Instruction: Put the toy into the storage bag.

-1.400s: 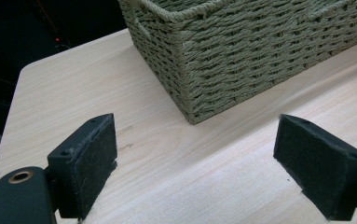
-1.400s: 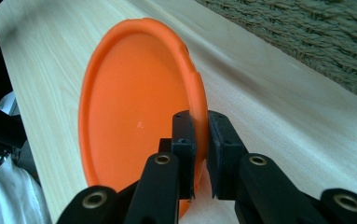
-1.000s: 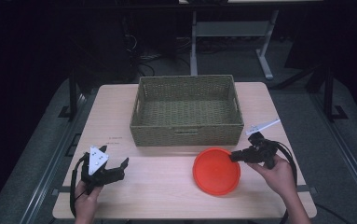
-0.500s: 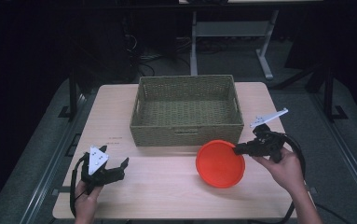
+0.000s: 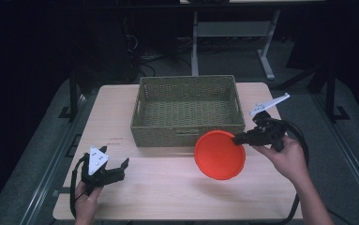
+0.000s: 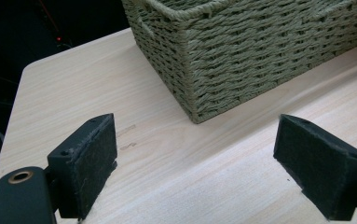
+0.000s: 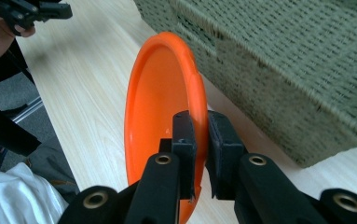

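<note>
The orange plate (image 5: 219,154) is a round, shallow plastic dish with a raised rim, plain and empty. It is off the table (image 5: 168,197), tilted with its hollow side facing up and toward the table's near edge. It hangs over the right half of the table, gripped at its right rim.

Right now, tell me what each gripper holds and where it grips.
The right gripper pinches the orange plate by its rim, clear of the table. The left gripper is open and holds nothing.
</note>
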`<state>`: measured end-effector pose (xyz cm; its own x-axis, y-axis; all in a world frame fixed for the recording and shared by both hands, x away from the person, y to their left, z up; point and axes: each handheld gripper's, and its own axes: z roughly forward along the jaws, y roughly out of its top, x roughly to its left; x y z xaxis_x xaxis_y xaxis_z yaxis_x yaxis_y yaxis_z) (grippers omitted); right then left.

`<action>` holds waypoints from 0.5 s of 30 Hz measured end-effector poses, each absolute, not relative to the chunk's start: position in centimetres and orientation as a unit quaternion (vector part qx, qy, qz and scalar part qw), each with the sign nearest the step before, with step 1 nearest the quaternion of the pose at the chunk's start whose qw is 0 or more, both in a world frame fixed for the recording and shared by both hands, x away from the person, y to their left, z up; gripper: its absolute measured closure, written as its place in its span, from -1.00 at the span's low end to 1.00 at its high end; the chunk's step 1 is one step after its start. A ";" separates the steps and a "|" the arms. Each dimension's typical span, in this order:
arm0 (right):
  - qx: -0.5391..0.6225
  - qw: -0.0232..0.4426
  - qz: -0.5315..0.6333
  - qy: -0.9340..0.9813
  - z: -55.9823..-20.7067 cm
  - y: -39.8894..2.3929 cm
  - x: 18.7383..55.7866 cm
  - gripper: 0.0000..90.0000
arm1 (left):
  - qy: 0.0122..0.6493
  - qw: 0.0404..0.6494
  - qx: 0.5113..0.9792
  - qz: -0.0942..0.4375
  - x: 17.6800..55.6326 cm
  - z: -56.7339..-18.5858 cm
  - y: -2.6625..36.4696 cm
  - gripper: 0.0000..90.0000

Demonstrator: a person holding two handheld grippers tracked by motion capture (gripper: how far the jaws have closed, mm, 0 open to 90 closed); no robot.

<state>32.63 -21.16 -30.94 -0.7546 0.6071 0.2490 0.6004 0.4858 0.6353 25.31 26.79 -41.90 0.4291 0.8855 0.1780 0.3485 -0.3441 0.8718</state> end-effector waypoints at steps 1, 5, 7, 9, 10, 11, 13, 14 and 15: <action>0.352 0.003 0.366 0.861 -30.6 -21.1 32.8 0.82 | 0.414 0.398 0.745 0.338 25.3 -41.9 26.8 -0.72; 0.351 0.004 0.371 0.860 -29.8 -21.1 33.2 0.82 | 0.411 0.397 0.747 0.341 25.3 -41.9 26.9 -0.72; 0.351 0.004 0.373 0.859 -29.4 -21.0 33.3 0.82 | 0.411 0.394 0.748 0.339 25.3 -41.9 27.0 -0.72; 0.350 0.005 0.375 0.858 -29.0 -21.0 33.5 0.82 | 0.411 0.394 0.749 0.340 25.4 -41.9 27.0 -0.72; 0.351 0.005 0.375 0.858 -28.8 -21.0 33.6 0.82 | 0.412 0.395 0.748 0.339 25.4 -41.9 27.0 -0.72; 0.350 0.005 0.375 0.858 -28.6 -21.0 33.6 0.82 | 0.413 0.398 0.745 0.340 25.4 -41.9 27.0 -0.72; 0.352 0.007 0.377 0.857 -28.2 -20.9 33.7 0.82 | 0.414 0.398 0.745 0.340 25.4 -41.9 27.0 -0.72; 0.350 0.008 0.379 0.856 -28.0 -20.9 33.8 0.82 | 0.415 0.396 0.746 0.339 25.4 -41.9 27.0 -0.72; 0.350 0.007 0.380 0.856 -27.8 -20.9 33.9 0.82 | 0.415 0.396 0.746 0.339 25.4 -41.9 27.0 -0.72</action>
